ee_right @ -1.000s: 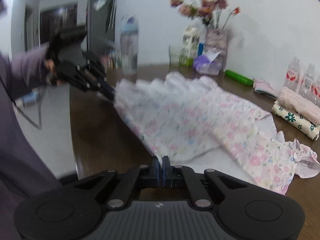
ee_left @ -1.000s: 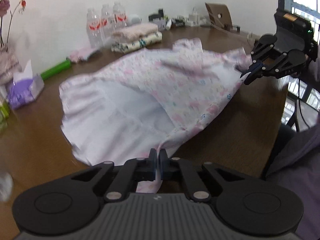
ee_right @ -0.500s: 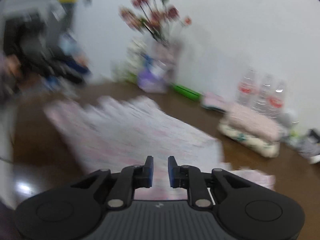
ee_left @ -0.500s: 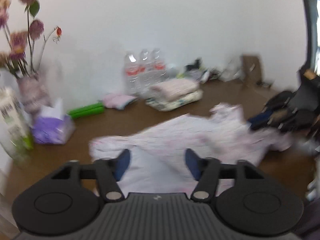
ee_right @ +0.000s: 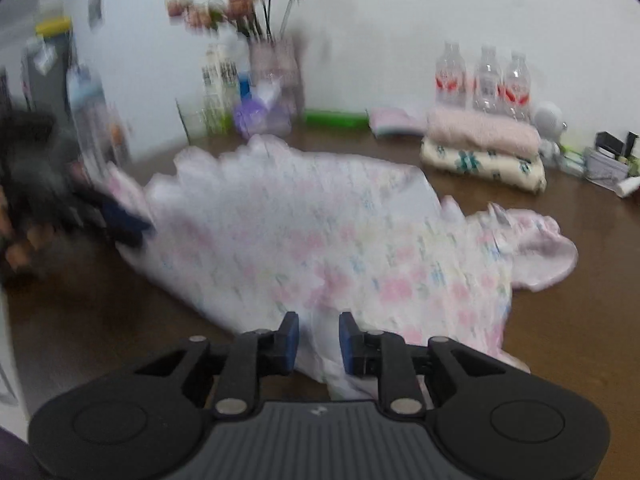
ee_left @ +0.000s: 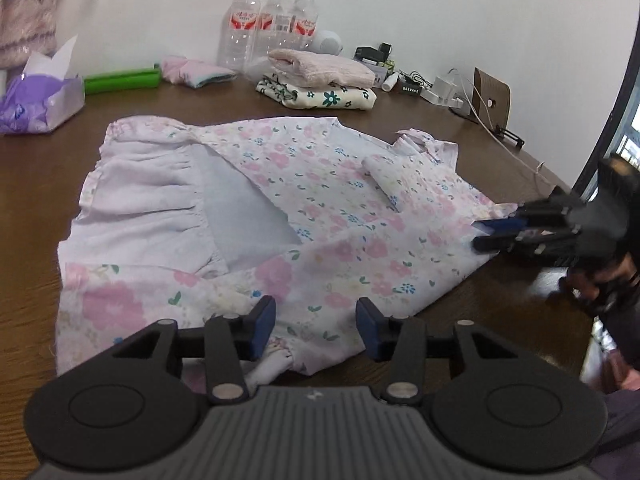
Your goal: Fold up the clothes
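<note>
Your left gripper (ee_left: 316, 326) is released, its blue pads standing wide apart over the near hem of the floral dress (ee_left: 320, 216), and no cloth is between them. Your right gripper (ee_right: 319, 342) is also released, with a smaller gap between the pads, just above the other edge of the dress; this view is blurred. The dress lies spread on the brown surface (ee_left: 40, 184), partly folded: one flowered side is laid over the middle, and the pale inner side with gathers shows at the left. A small sleeve with a ruffle lies at the far right end. Behind the dress, a stack of folded clothes (ee_left: 320, 80) rests near three water bottles (ee_left: 276, 20), and a purple tissue pack (ee_left: 36, 100) stands at the left.
</note>
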`<move>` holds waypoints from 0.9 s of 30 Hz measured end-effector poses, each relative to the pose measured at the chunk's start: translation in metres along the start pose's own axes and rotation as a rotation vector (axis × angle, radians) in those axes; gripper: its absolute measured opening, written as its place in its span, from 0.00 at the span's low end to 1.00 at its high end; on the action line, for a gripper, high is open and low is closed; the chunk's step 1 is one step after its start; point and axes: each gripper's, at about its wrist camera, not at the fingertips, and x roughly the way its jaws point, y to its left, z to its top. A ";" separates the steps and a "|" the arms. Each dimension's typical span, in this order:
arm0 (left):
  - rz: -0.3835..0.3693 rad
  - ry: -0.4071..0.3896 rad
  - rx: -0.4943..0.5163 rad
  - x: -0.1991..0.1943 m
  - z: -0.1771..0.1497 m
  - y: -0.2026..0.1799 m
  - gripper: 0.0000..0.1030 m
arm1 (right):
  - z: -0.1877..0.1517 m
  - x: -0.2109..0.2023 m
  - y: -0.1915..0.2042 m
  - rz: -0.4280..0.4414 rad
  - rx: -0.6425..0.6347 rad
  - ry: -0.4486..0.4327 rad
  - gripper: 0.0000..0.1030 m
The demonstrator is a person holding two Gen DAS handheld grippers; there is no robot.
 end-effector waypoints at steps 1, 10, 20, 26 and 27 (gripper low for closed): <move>0.005 -0.019 0.006 -0.011 0.010 -0.001 0.46 | 0.007 -0.008 -0.002 0.006 -0.006 0.000 0.18; 0.063 -0.015 0.087 -0.018 0.105 0.018 0.81 | 0.087 0.000 -0.038 0.019 -0.039 0.035 0.38; -0.049 0.162 0.082 0.021 0.053 0.035 0.67 | 0.043 0.047 -0.026 0.150 0.040 0.147 0.36; -0.024 0.220 0.104 0.033 0.048 0.029 0.08 | 0.042 0.052 -0.022 0.149 0.049 0.127 0.03; -0.013 0.224 0.100 0.034 0.047 0.026 0.06 | 0.042 0.051 -0.021 0.139 0.048 0.122 0.03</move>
